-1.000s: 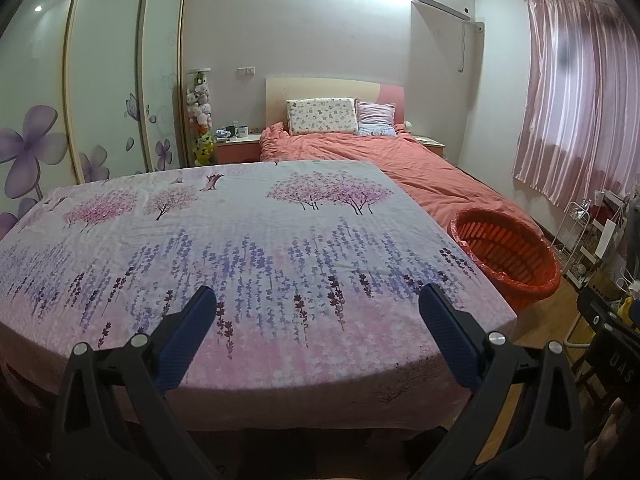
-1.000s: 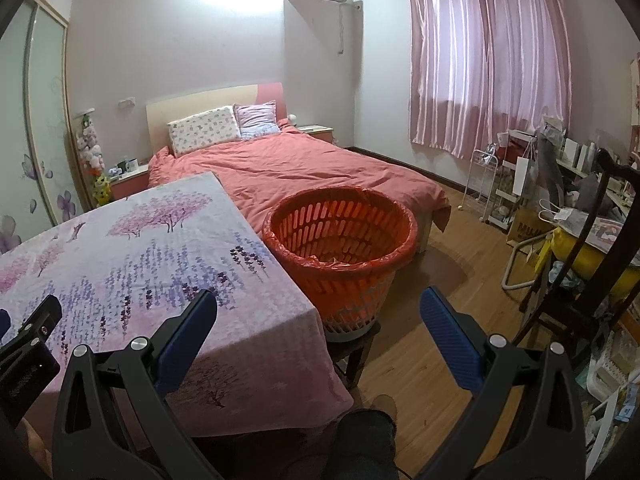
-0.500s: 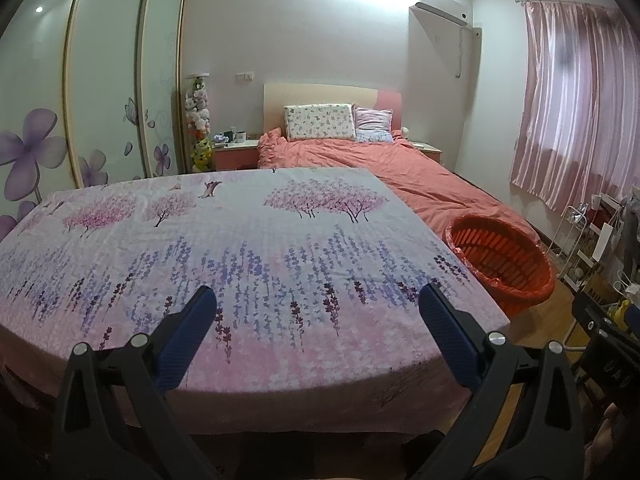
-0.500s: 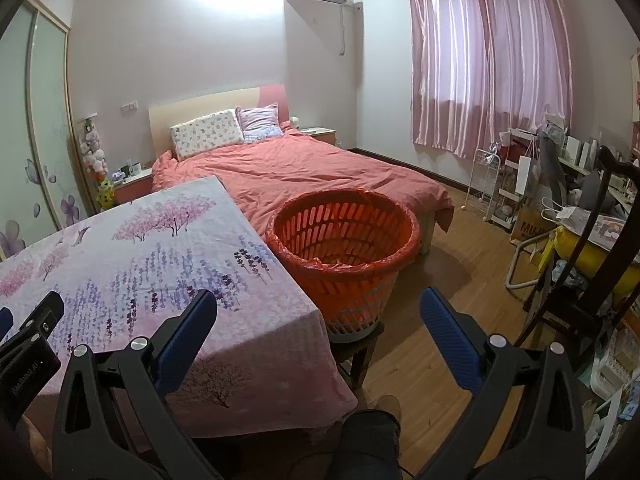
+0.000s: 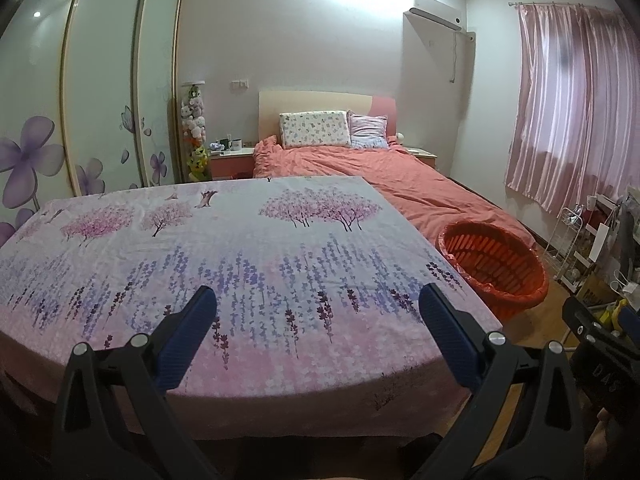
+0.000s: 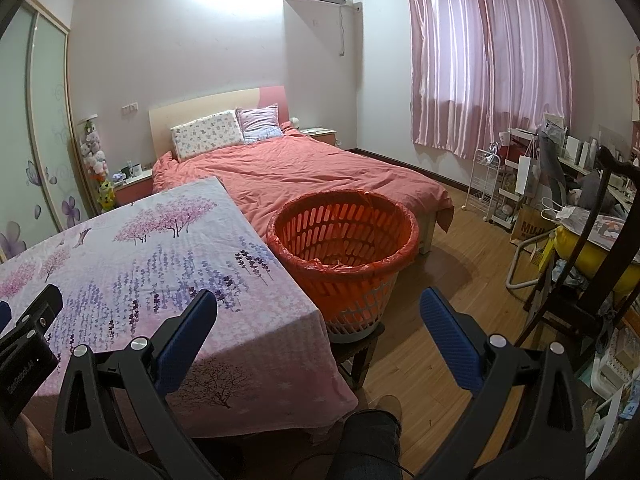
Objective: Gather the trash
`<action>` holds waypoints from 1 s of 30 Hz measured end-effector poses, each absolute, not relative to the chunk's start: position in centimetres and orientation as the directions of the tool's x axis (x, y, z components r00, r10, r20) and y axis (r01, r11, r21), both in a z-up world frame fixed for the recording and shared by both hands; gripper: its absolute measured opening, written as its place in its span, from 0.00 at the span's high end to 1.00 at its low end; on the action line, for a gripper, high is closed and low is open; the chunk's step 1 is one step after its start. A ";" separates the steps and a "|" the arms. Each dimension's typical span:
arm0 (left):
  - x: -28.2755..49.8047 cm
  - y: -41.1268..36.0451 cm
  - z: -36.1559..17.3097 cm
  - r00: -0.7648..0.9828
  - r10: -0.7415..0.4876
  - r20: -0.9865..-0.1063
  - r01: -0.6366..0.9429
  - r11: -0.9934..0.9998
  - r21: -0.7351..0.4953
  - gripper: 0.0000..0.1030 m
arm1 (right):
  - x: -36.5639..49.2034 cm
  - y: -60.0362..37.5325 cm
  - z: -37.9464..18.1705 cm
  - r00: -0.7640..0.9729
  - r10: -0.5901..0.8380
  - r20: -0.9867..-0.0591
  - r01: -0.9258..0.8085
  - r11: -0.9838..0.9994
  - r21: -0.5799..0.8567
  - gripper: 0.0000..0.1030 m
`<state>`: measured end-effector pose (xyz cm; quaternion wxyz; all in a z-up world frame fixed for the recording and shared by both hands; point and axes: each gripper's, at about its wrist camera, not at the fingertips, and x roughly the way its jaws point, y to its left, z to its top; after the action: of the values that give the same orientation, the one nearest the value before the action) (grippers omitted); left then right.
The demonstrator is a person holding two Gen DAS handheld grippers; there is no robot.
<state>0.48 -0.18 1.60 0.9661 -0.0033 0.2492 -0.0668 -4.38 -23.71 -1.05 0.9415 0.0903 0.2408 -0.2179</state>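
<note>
1. My left gripper (image 5: 316,316) hangs over the near edge of the counter (image 5: 240,264), its two blue pads wide apart, nothing between them. I judge it is held level and back so the whole cloth top falls in view for a search.

2. My right gripper (image 6: 318,318) is spread the same way, also empty. It points at the gap between the counter's right corner and the basket (image 6: 340,256), a fair ready position for a drop.

3. The flowered cloth (image 5: 224,240) covering the counter shows no loose item in either view. Count of trash pieces on it: none that I can see.

4. Count of baskets: one. It is orange with slotted walls and a red liner folded over the rim, standing just right of the counter on a low dark stool (image 6: 360,346), which brings its rim near counter height, presumably so things can be dropped or swept in. Inside, something pale lies at the bottom; too small to tell what.

5. Beyond: one bed (image 6: 320,172) with a coral cover and two pillows (image 6: 208,134), far side of the room. One pink curtain (image 6: 488,60) far right.

6. Judgement: collecting looks either finished on this surface or not begun; the cluttered shelves (image 6: 516,184) at right are the likelier hunting ground.
</note>
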 end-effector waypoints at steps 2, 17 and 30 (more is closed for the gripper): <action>0.5 -0.2 1.7 0.870 -0.125 -0.478 0.123 0.992 -0.035 0.04 | -4.4 -23.7 -1.1 0.789 -0.367 -0.493 0.454 0.888 0.065 0.03; 0.5 -0.6 2.0 0.873 -0.123 -0.472 0.128 0.992 -0.022 0.04 | -4.4 -23.6 -1.1 0.789 -0.367 -0.493 0.453 0.889 0.064 0.03; 0.5 -0.7 1.8 0.871 -0.122 -0.477 0.127 0.992 -0.023 0.04 | -4.4 -23.7 -1.1 0.789 -0.366 -0.493 0.453 0.889 0.065 0.03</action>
<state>0.49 -0.68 1.77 0.9671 0.0044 0.2462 -0.0643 -4.43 -23.71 -1.09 0.9415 0.0903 0.2410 -0.2175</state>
